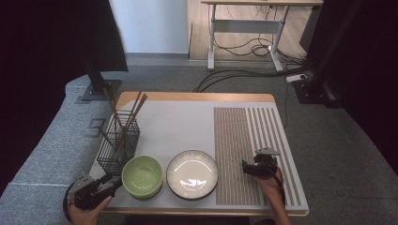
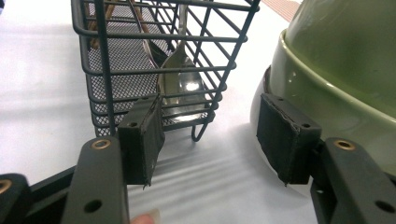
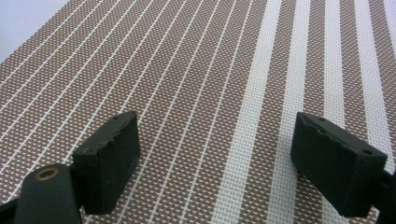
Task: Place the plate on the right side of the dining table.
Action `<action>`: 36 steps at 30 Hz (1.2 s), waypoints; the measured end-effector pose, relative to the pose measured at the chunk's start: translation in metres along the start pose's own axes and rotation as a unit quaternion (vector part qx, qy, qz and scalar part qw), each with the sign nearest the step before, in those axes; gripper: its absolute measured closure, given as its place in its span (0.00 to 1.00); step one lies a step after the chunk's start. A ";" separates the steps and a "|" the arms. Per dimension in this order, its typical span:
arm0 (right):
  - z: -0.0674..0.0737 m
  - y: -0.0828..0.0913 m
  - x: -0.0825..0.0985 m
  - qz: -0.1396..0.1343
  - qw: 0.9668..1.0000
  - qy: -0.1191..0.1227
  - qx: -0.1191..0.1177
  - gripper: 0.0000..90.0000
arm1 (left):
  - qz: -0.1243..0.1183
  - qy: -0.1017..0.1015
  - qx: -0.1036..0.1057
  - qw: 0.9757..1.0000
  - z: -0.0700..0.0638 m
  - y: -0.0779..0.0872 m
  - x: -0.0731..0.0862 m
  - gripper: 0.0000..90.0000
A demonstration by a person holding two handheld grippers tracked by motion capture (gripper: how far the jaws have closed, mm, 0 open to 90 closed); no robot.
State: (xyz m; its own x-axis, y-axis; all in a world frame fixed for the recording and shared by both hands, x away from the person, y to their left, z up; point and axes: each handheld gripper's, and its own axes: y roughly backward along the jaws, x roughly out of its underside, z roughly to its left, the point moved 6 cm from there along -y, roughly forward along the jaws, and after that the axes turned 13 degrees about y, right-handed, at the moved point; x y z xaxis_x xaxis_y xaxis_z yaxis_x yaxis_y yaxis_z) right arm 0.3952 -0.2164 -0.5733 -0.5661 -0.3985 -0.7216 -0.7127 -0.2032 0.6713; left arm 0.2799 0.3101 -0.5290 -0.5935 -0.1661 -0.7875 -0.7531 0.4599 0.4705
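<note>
**Left gripper stands at the green bowl; right gripper idles on the mat**

The white rectangular table top (image 1: 187, 122) carries, from left to right, a black wire-mesh utensil basket (image 1: 118, 146), a pale green glazed ceramic bowl (image 1: 142, 176), a white round ceramic plate (image 1: 192, 174) and a brown-and-white striped woven placemat (image 1: 253, 150).

The bowl sits near the front edge, just beside the basket and just left of the plate. Whether bowl and plate touch cannot be told.

The left gripper (image 1: 109, 183) lies at the front left corner, its jaws pointing toward the bowl's left wall. In the left gripper view its jaws stand wide apart with nothing between them; the bowl (image 2: 345, 70) lies off the right-hand pad (image 2: 285, 135), just beside it or touching, and the basket (image 2: 154, 60) with a steel spoon (image 2: 182, 88) inside lies ahead of the left-hand pad.

The right gripper (image 1: 251, 168) rests over the placemat (image 3: 196, 74), well apart from the bowl, with the plate between. Its jaws stand apart and hold nothing.

Judgement: the left gripper is nearer. A grip on the bowl rim calls for shifting that gripper toward the bowl, so the wall passes between the pads.
</note>
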 end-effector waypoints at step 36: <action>0.000 0.000 0.000 -0.001 1.000 -0.002 -0.001 0.18 | -0.049 -0.046 0.022 0.997 -0.062 0.044 -0.062 0.43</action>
State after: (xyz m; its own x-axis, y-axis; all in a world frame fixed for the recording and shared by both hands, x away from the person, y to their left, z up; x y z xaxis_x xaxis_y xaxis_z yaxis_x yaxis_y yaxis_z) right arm 0.3951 -0.2166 -0.5735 -0.5668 -0.3951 -0.7229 -0.7127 -0.2049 0.6708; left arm 0.2654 0.2866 -0.4349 -0.4872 -0.1329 -0.8631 -0.7920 0.4837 0.3726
